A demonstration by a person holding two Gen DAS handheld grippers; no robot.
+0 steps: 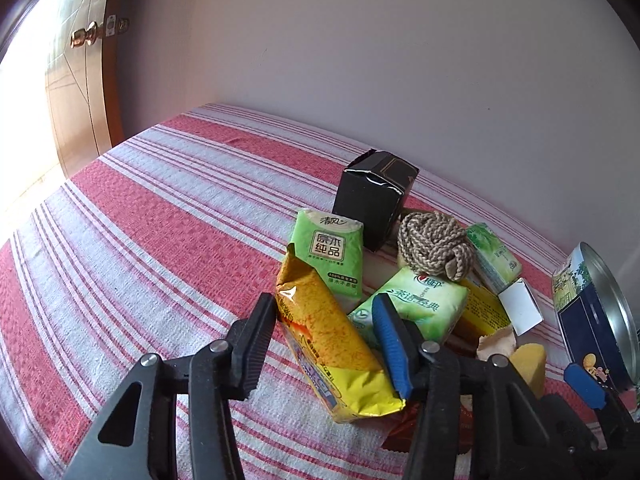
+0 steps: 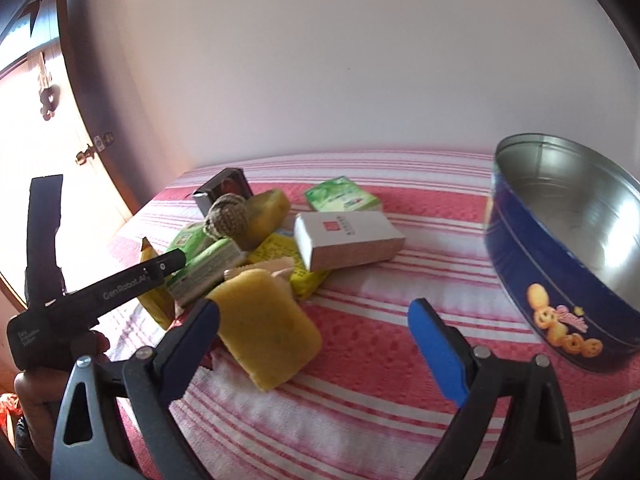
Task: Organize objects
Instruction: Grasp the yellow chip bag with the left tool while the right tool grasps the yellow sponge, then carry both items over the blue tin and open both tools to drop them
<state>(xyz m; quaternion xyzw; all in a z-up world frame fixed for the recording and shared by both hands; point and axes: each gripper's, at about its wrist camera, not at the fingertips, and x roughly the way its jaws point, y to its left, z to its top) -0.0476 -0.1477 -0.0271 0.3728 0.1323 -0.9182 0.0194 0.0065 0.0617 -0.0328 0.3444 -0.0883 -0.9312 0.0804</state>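
Red-and-white striped cloth (image 1: 168,216) covers the surface where a heap of small things lies. The left tool (image 1: 326,330) has its fingers on either side of a yellow snack packet (image 1: 332,344); both pads lie against the packet's sides, so it grips the packet, which rests on the cloth at the near edge of the heap. Just behind it are a green tissue pack (image 1: 332,254) and a second green tissue pack (image 1: 420,306), then a knotted rope ball (image 1: 434,246) and a black carton (image 1: 374,196) standing upright at the back. A white box (image 2: 346,240) lies on the heap's right side.

The right tool (image 2: 316,320) is spread wide with nothing clamped. A yellow sponge block (image 2: 266,330) lies beside its left finger, whether touching it I cannot tell, and its right finger is over bare cloth. A blue cookie tin (image 2: 552,300) with a bare metal inside stands to the right, well apart from the heap. A hand (image 2: 36,392) holds the left tool's handle at the right wrist view's left edge.
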